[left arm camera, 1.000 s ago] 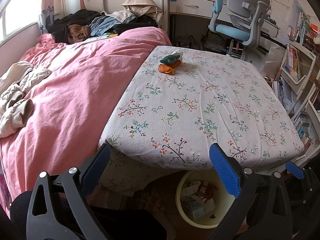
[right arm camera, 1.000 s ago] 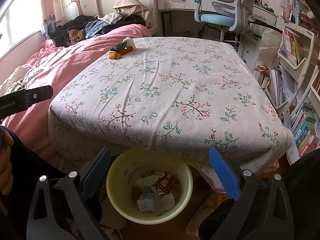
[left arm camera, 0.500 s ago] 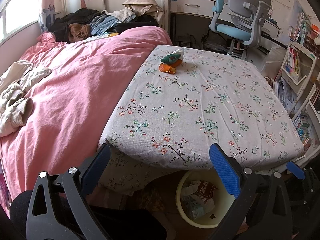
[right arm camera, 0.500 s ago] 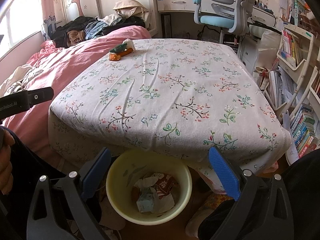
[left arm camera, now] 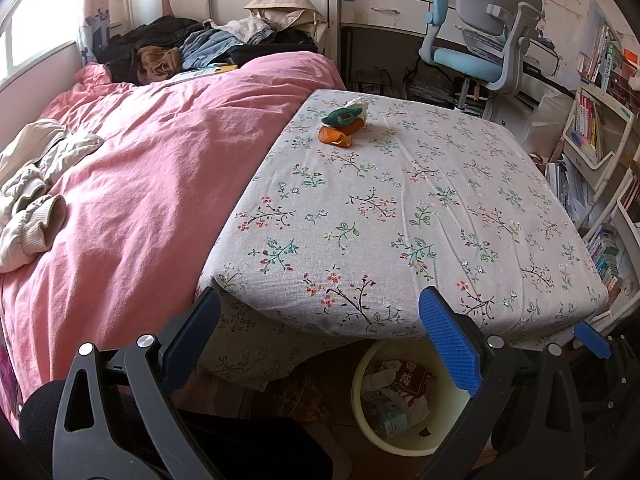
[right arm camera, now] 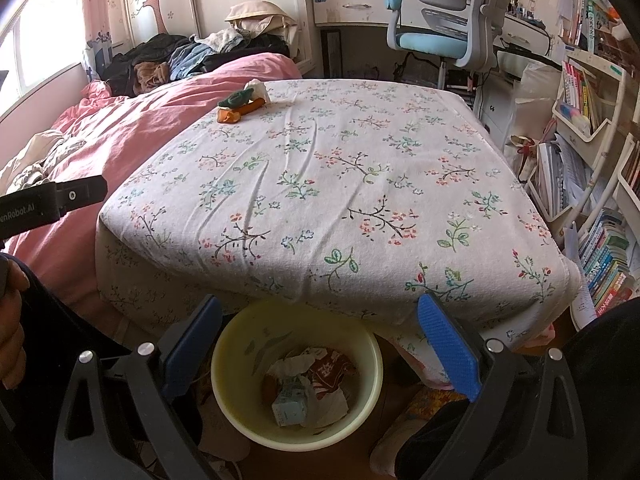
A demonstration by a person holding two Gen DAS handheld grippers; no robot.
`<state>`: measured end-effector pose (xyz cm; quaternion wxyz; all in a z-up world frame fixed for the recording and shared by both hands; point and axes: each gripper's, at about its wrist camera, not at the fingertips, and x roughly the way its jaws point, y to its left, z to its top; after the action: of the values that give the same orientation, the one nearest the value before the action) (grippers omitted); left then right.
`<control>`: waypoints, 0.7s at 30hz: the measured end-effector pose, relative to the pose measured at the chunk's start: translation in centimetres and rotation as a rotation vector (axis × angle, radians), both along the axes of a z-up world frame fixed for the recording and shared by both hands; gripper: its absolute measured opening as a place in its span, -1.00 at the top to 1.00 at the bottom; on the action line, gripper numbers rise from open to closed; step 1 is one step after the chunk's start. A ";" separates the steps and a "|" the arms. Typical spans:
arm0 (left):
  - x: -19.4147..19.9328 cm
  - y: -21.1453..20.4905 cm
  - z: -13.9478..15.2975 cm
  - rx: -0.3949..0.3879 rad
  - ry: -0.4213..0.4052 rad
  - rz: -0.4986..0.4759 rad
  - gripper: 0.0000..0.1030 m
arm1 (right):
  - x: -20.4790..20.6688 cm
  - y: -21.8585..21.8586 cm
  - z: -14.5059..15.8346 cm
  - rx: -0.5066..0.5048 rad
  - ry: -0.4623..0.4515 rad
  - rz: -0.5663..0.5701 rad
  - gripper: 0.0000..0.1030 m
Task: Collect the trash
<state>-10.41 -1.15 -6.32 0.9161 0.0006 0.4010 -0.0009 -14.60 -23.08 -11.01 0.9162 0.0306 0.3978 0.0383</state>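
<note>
Your left gripper [left arm camera: 320, 344] and right gripper [right arm camera: 320, 340] both hang w/ jaws spread wide, nothing between the blue pads, at the near edge of the floral-cloth table [right arm camera: 320, 184]. Trash pile [left arm camera: 342, 128] – green, orange & white scraps – sits at the table's far corner, next to the pink bed [left arm camera: 140, 168]. Yellow bin [right arm camera: 296, 376] stands on the floor under the table's near edge, w/ wrappers & a small carton inside. Desk chair [right arm camera: 440, 20] beyond the table's far side.
</note>
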 end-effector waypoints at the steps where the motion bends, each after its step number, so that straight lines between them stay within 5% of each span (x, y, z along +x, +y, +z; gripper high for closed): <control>1: -0.1 0.1 -0.1 0.000 0.000 0.000 -0.86 | 0.0 0.0 0.0 0.000 -0.001 0.000 -0.83; 21: 0.0 0.0 0.0 -0.001 0.000 0.001 -0.86 | 0.0 0.1 0.3 -0.007 -0.011 -0.002 -0.83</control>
<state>-10.38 -1.11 -6.34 0.9161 0.0001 0.4011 -0.0007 -14.61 -22.96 -10.68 0.9186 0.0274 0.3927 0.0361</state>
